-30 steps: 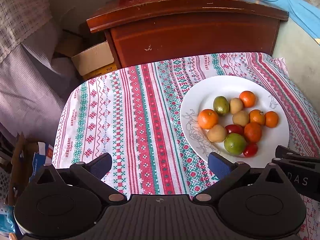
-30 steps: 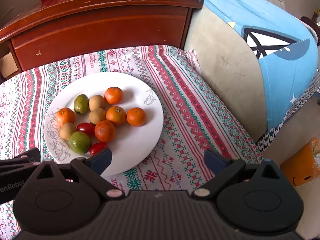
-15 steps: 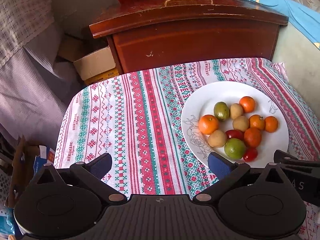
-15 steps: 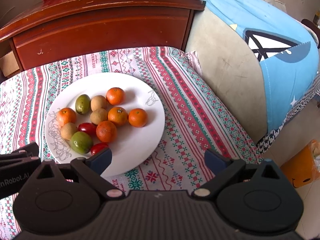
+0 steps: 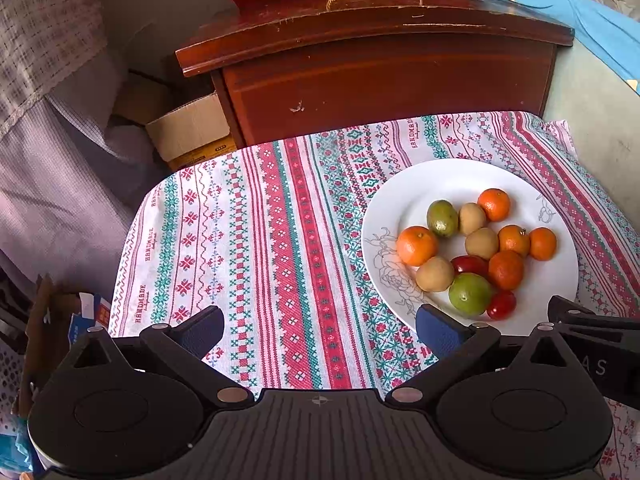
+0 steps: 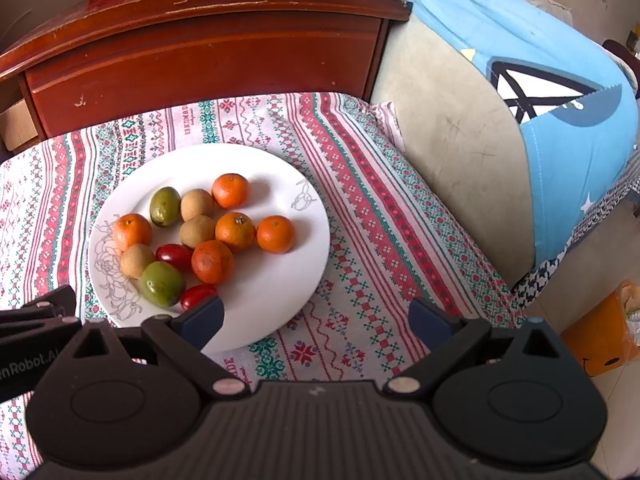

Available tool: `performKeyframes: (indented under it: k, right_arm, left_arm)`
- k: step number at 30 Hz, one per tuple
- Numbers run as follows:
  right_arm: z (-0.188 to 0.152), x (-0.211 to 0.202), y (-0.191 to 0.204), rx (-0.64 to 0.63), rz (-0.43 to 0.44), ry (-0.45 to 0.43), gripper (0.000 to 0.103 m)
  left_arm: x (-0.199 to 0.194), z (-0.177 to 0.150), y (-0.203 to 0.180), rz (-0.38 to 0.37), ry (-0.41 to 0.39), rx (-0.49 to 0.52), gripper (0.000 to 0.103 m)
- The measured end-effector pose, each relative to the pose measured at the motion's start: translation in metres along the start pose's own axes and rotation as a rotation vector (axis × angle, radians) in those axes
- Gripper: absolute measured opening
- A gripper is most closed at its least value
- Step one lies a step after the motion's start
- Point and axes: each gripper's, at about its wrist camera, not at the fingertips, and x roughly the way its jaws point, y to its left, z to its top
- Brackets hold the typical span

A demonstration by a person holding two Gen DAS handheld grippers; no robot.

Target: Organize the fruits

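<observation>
Fruits [image 6: 200, 236], mixed in kind, all sit together on the white plate [image 6: 280, 292] on the striped cloth [image 5: 260, 240], while the left gripper [image 5: 320, 330] and right gripper [image 6: 316, 316] hover spread apart, holding nothing, fitting either sorting ahead or gathering done.

The left gripper [image 5: 320, 330] and the right gripper [image 6: 316, 318] are side by side, both with jaws wide apart and holding nothing.
</observation>
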Motion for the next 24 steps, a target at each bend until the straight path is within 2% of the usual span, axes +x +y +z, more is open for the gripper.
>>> performKeyframes:
  k: [24]
  right_arm:
    - [0.0000, 0.0002, 0.0007, -0.001, 0.001, 0.000, 0.098]
  left_arm:
    - [0.0013, -0.0007, 0.0014, -0.002, 0.006, -0.004, 0.102]
